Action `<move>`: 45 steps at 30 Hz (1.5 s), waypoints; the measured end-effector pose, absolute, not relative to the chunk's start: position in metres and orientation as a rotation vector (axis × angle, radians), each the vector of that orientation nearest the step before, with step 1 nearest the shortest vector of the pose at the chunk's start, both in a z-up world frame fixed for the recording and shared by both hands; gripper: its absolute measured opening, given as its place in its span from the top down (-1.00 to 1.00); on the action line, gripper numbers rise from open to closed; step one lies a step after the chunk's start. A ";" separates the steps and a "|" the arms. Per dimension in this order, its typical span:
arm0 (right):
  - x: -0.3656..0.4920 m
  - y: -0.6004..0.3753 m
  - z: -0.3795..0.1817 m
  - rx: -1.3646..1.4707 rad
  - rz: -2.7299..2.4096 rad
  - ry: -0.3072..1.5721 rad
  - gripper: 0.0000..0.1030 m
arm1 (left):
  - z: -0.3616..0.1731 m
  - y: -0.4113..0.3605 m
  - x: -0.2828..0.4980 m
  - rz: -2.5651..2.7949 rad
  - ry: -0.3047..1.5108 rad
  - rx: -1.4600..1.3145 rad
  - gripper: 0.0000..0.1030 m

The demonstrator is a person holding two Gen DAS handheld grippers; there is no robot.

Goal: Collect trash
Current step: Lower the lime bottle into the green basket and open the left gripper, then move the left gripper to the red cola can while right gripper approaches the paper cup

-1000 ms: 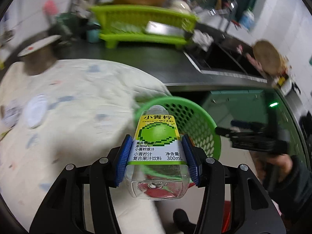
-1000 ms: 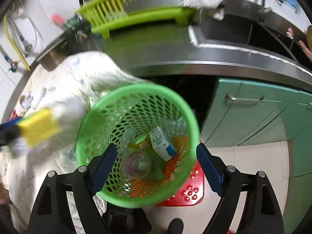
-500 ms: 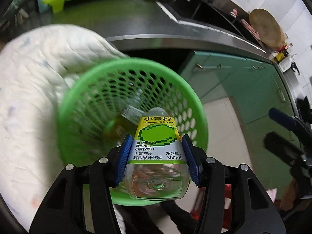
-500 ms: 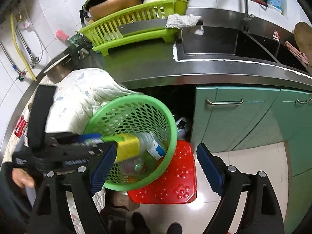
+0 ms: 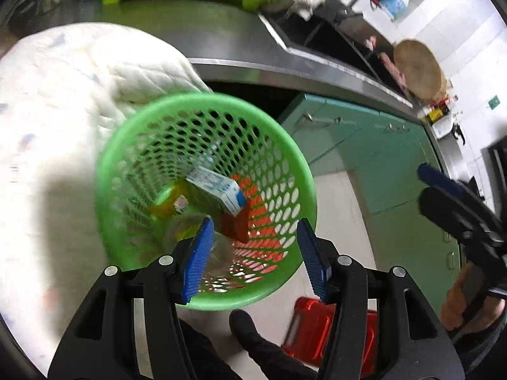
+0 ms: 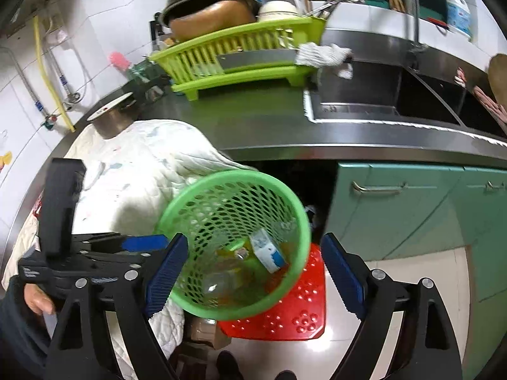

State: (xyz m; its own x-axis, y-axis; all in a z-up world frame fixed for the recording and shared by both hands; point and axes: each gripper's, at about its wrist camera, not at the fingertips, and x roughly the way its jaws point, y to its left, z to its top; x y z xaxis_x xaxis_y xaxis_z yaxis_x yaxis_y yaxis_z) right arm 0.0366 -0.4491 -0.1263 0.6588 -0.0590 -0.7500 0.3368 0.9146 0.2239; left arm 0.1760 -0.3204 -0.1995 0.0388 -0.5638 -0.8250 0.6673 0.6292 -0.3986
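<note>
Left gripper [image 5: 253, 253] over the basket [image 5: 294, 164], jaws just opened and empty, bottle [image 6: 218, 281] lying inside among trash; I'd lift straight up, clearing the rim, right gripper [image 6: 253, 272] wide, empty.

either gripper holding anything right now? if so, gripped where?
Nothing held. The left gripper is open over the green basket, jaws just opened, nothing between them. The right gripper is open and empty.
</note>
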 end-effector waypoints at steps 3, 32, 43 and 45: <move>0.046 -0.440 -0.121 0.353 -0.208 0.818 -0.62 | -0.180 -0.295 0.183 -0.927 1.164 0.065 -0.11; 0.245 -0.231 -0.108 0.105 0.303 0.893 -0.62 | -0.107 0.045 0.246 -0.299 0.903 -0.157 -0.16; 0.343 -0.179 -0.142 0.128 0.288 0.978 -0.13 | -0.118 0.114 0.265 -0.154 0.891 -0.174 -0.15; 0.359 -0.176 -0.150 0.141 0.270 0.994 -0.10 | -0.120 0.119 0.269 -0.145 0.889 -0.174 -0.15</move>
